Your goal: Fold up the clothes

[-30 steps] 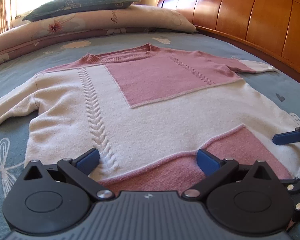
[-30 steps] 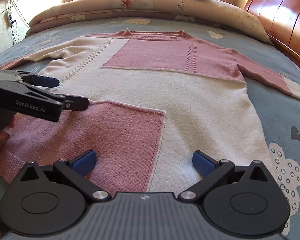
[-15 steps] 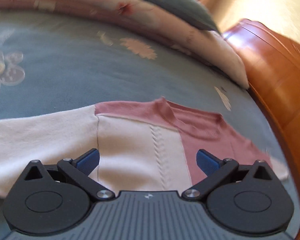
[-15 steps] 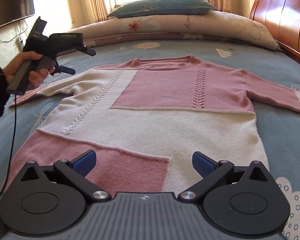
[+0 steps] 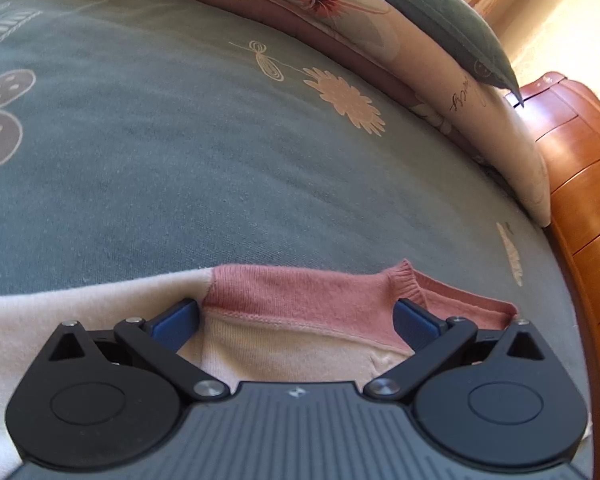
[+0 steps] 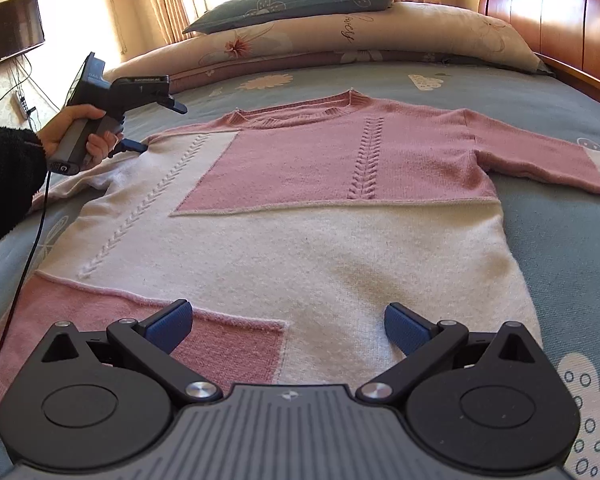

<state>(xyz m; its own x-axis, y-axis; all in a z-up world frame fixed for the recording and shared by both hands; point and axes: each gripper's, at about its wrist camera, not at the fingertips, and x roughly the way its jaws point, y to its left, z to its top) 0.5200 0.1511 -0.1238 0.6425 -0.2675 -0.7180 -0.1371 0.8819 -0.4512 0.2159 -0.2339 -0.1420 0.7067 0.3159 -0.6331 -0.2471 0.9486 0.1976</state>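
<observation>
Blue-grey cotton: bed (image 6: 560, 240), the work surface, lies under and ahead of both tools. It is broad and flat, which suits spreading a garment before folding.

Pink-and-cream knit: sweater (image 6: 300, 208), lying face up on the bed, body smoothed, both sleeves out to the sides. It is not yet folded at any point. The hem lies directly beneath the right tool; the collar lies far ahead of it.

Pillows (image 6: 340, 36), stacked beyond the collar, well apart from the sweater. Wooden headboard (image 6: 560, 12) stands off to the right of the right tool.

Right gripper (image 6: 288, 326): jaws spread wide, holding nothing, poised over the hem where the pink patch meets the cream. Judged to be waiting to take the hem.

Left gripper (image 5: 296, 322): jaws spread wide, nothing between them pinched. It sits low at the shoulder seam, with the pink yoke between the blue pads (image 5: 176, 320). Judged to be lining up a grasp at the shoulder for a first lengthwise fold.

View notes. The right view alone shows the whole garment, the far sleeve, the hand (image 6: 80, 132) on the left tool's handle, its black sleeve and trailing cable. The left view alone shows the shoulder seam and ribbed collar edge close up; it shows nothing of the hem or the right tool.
</observation>
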